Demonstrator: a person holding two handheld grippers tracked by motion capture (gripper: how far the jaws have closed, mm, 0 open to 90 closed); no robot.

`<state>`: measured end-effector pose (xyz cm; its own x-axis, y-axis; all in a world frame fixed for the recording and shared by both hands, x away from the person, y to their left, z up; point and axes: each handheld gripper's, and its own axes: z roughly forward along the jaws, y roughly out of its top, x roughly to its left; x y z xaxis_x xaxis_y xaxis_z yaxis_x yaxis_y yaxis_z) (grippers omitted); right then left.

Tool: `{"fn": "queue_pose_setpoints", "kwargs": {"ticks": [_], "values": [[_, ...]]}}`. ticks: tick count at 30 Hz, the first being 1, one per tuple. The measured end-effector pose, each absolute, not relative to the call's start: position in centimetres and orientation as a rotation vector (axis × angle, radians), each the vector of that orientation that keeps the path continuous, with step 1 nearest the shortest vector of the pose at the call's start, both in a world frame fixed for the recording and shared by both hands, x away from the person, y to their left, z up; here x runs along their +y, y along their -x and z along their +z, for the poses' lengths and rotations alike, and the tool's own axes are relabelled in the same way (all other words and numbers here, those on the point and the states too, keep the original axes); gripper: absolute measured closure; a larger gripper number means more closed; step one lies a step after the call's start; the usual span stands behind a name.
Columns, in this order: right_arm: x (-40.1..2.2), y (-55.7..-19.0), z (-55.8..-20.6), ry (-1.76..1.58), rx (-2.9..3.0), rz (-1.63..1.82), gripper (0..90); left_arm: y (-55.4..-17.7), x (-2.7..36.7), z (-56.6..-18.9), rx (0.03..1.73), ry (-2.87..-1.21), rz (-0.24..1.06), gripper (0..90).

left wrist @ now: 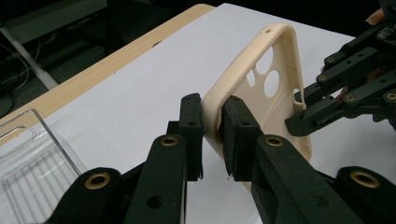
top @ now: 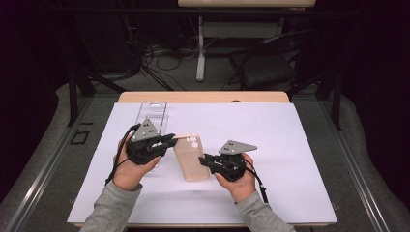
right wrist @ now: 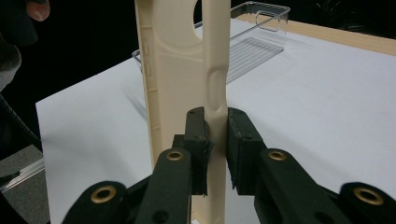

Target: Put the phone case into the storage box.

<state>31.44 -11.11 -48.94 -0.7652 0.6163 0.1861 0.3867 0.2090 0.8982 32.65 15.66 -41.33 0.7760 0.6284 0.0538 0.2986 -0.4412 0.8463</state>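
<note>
Beige phone case [top: 191, 157] sits mid-frame, long axis running top to bottom. You've got both hand-held grippers clamped on it: left [top: 170, 139] on the upper-left edge, right [top: 203, 160] on the right edge.

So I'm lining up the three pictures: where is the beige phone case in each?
High view: the phone case is at centre, between both hand-held grippers.
Left gripper view: the case is centre-right, edge between the jaws.
Right gripper view: the case stands upright, centre-left.
Shared landmark: the clear plastic tray.
</note>
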Motion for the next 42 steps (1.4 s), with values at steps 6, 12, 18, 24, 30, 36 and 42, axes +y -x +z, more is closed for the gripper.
{"fn": "queue_pose_setpoints", "kwargs": {"ticks": [6,12,18,24,30,36,42], "values": [[-11.1,-31.5,-48.9,-0.959,2.27,1.588,76.3,-32.8,15.8,-41.4,0.698,-2.048,0.456,79.3],[-11.2,-31.5,-48.9,-0.963,2.263,1.599,72.3,-33.0,16.0,-41.4,0.711,-2.041,0.458,79.3],[-11.4,-31.5,-48.8,-0.966,2.248,1.611,71.9,-33.1,16.3,-41.4,0.721,-2.032,0.457,79.3],[-11.5,-31.5,-48.7,-0.963,2.24,1.618,71.9,-33.3,16.5,-41.5,0.733,-2.023,0.454,79.3],[-11.6,-31.6,-48.6,-0.969,2.234,1.622,70.7,-33.4,16.7,-41.6,0.744,-2.011,0.458,79.3],[-11.6,-31.5,-48.6,-0.968,2.225,1.63,66.1,-33.5,16.9,-41.6,0.749,-2.002,0.472,79.3],[-11.7,-31.6,-48.5,-0.971,2.215,1.634,62.3,-33.6,17.2,-41.6,0.758,-1.991,0.483,79.3]]}}
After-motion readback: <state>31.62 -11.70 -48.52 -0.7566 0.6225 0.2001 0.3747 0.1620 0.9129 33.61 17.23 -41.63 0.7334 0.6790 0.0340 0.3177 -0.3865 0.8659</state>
